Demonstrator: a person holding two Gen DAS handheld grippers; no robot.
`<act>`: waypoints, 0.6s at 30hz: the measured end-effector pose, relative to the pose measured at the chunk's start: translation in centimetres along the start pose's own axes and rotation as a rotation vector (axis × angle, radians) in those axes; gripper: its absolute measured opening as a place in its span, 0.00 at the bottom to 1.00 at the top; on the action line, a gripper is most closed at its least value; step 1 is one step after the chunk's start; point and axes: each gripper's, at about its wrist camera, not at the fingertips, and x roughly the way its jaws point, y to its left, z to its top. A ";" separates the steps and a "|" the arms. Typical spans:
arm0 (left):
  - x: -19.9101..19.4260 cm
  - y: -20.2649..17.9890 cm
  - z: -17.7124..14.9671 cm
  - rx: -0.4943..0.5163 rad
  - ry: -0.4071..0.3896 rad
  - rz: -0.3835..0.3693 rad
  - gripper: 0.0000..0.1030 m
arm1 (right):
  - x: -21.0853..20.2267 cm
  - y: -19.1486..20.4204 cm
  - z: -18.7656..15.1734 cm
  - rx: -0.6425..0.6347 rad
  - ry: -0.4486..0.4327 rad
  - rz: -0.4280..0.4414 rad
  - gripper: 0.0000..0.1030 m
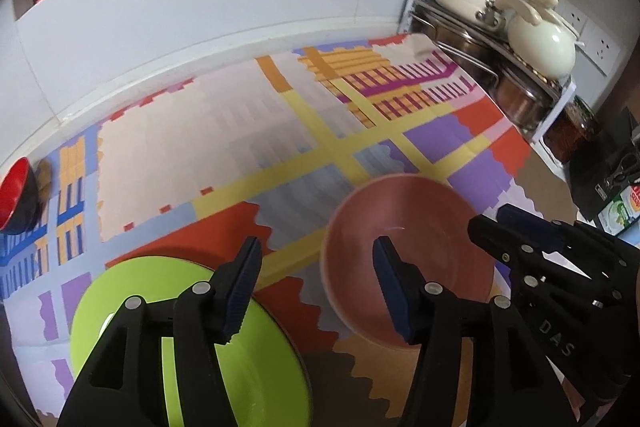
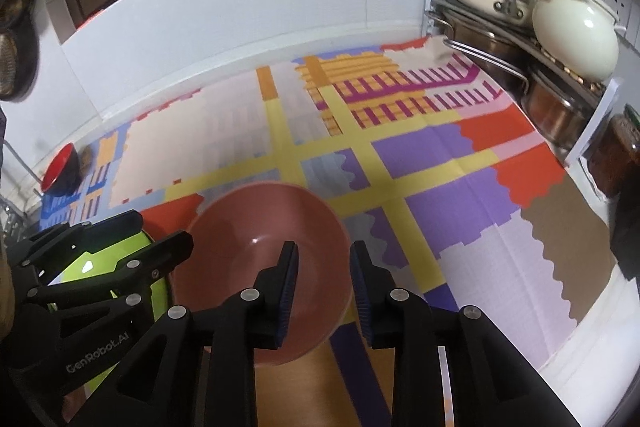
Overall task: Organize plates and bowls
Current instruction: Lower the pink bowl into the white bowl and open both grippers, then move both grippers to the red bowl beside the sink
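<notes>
A pink bowl (image 1: 416, 227) (image 2: 248, 227) stands on the patterned mat beside a lime-green plate (image 1: 132, 279) (image 2: 86, 261). My left gripper (image 1: 318, 255) is open above the gap between them, its left finger over the plate's edge and its right finger over the bowl's near rim. It holds nothing. My right gripper (image 2: 325, 255) is slightly open, straddling the bowl's right rim without its pads pressing on it. In the left wrist view the right gripper (image 1: 494, 227) shows at that rim. A red-and-black bowl (image 1: 16, 195) (image 2: 60, 167) lies tilted at the far left.
The colourful mat (image 1: 240, 147) (image 2: 440, 167) covers the counter up to a white wall. At the back right a metal rack (image 1: 500, 67) (image 2: 520, 75) holds steel pots and cream cookware (image 2: 572, 31). A dark jar (image 1: 572, 131) stands beside it.
</notes>
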 end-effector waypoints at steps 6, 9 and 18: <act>-2.0 2.6 -0.2 -0.040 -0.052 0.036 0.68 | -1.4 1.8 0.5 -0.021 -0.046 -0.001 0.37; -3.4 4.3 -0.6 -0.067 -0.094 0.075 0.75 | -2.0 3.2 0.8 -0.034 -0.065 0.005 0.37; -7.0 9.9 -2.0 -0.131 -0.158 0.178 0.88 | -2.4 8.3 1.1 -0.080 -0.099 0.057 0.43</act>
